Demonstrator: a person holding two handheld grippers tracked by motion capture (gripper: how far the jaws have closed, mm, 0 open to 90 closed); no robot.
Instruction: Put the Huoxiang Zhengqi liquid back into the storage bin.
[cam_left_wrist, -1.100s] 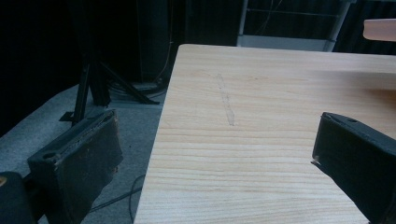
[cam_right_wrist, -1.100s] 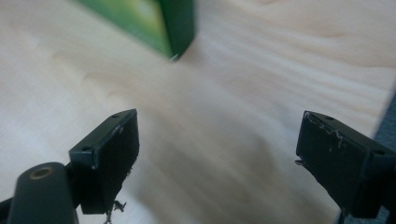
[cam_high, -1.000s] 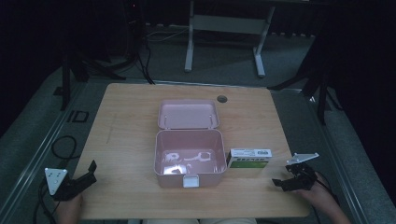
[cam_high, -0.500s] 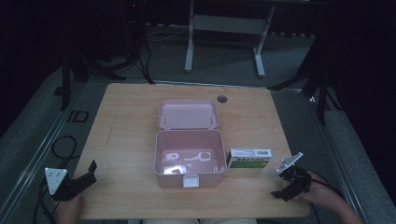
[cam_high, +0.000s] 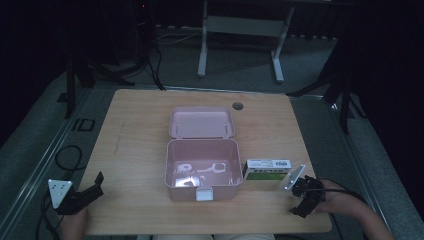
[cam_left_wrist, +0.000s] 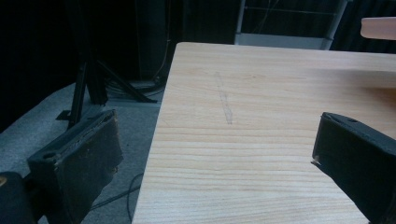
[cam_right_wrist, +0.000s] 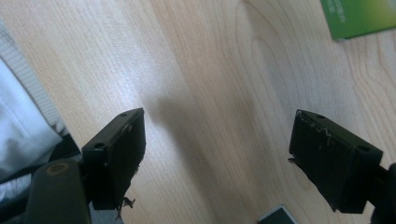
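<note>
The green and white carton (cam_high: 267, 169) lies flat on the wooden surface (cam_high: 135, 130), just beside the right wall of the open pink box (cam_high: 202, 170), and the right claw (cam_high: 303, 202) is near it, at the front right of the surface. I judge this carton as the thing to take: it looks like thin cardboard, so probably light and rather stiff, but it may dent if it is squeezed hard. The best hold seems to be across its 2 long sides, near the middle, because the short end toward the pink box leaves almost no room for a jaw.

The right claw is released, its jaws wide apart over bare wood, and a corner of the carton (cam_right_wrist: 359, 17) shows at the top of the right gripper view. The left claw (cam_high: 90, 189) is released too and holds nothing; it rests at the front left corner, well apart from the carton.

The print on the carton is too small to read. Pale shapes lie inside the pink box, but I cannot tell what they are. The room around the surface is too dark to make out.
</note>
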